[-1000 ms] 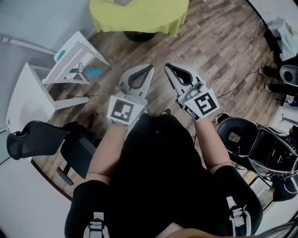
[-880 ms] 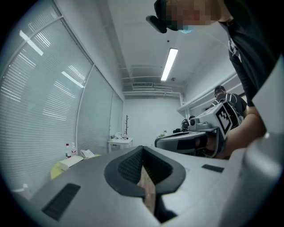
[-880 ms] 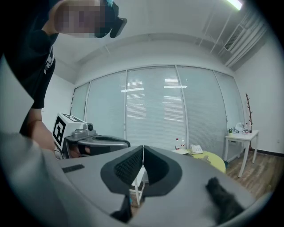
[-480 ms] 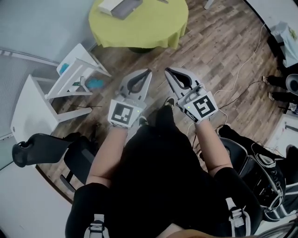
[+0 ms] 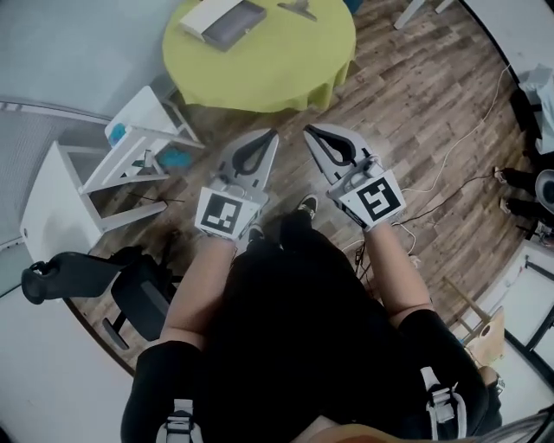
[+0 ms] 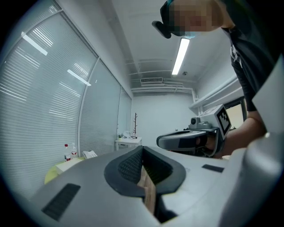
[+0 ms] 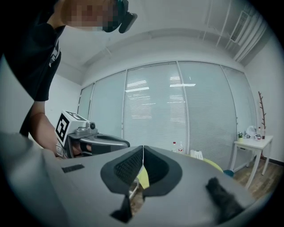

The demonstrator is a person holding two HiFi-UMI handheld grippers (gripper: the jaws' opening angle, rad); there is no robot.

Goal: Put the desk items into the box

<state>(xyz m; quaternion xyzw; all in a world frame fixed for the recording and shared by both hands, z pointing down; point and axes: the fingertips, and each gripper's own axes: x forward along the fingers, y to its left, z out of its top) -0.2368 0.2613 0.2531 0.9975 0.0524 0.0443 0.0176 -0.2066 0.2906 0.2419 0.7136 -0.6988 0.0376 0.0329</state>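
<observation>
A round table (image 5: 260,60) with a yellow-green cloth stands ahead at the top of the head view. On it lie a flat white and grey thing (image 5: 223,19) and a small dark item (image 5: 297,8); I cannot tell what they are. My left gripper (image 5: 273,133) and right gripper (image 5: 308,131) are held side by side over the wooden floor, short of the table. Both are shut with nothing between the jaws, as the left gripper view (image 6: 143,148) and the right gripper view (image 7: 143,148) also show. The table's edge (image 7: 214,164) shows low on the right.
A white rack (image 5: 112,147) lies tipped over on the floor at the left, with a black chair (image 5: 86,270) below it. White cables (image 5: 450,177) run across the floor at the right. A small white side table (image 7: 254,142) stands by the blinds.
The view has advanced toward the round table, which shows more of its top now. Both grippers keep the same shut pose in front of the person.
</observation>
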